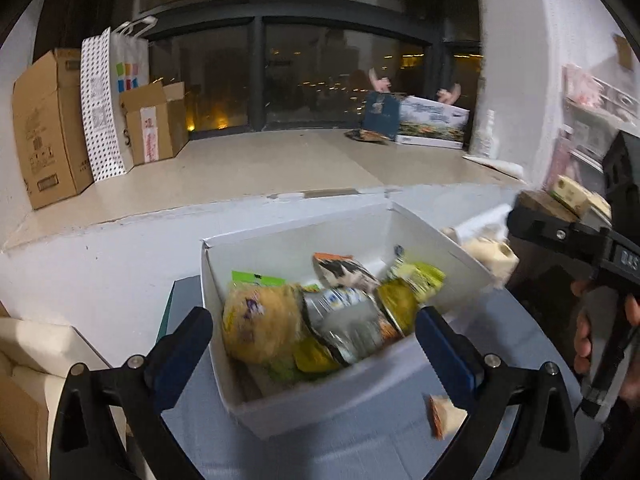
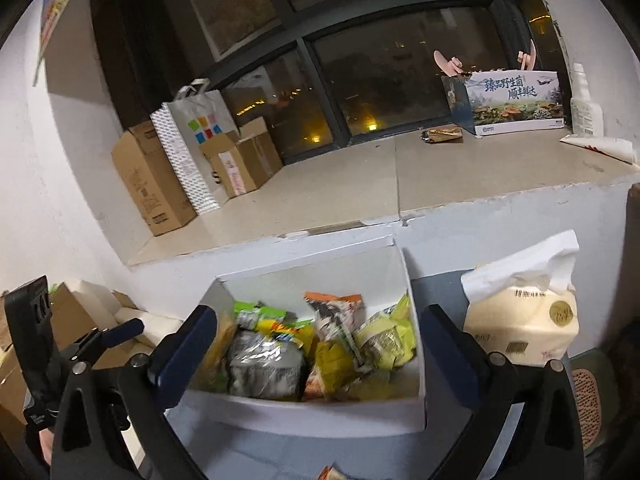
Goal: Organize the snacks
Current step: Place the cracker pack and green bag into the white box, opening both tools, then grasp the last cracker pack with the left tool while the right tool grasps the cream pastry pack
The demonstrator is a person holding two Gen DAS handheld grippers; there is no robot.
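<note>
Snacks filled the white box [image 1: 340, 396]; left gripper [image 1: 314, 344] and right gripper [image 2: 316, 344] both hung wide open and empty, so collecting the stray packet [image 1: 442, 416] near the box probably came next.

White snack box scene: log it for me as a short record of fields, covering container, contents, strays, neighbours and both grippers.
container: white box, open top, on grey-blue surface
contents: heap of snack packets, mostly yellow, green and silver
strays: one small snack packet outside the box, near its front corner
neighbour: tissue pack beside the box
left gripper: open, empty
right gripper: open, empty
</note>
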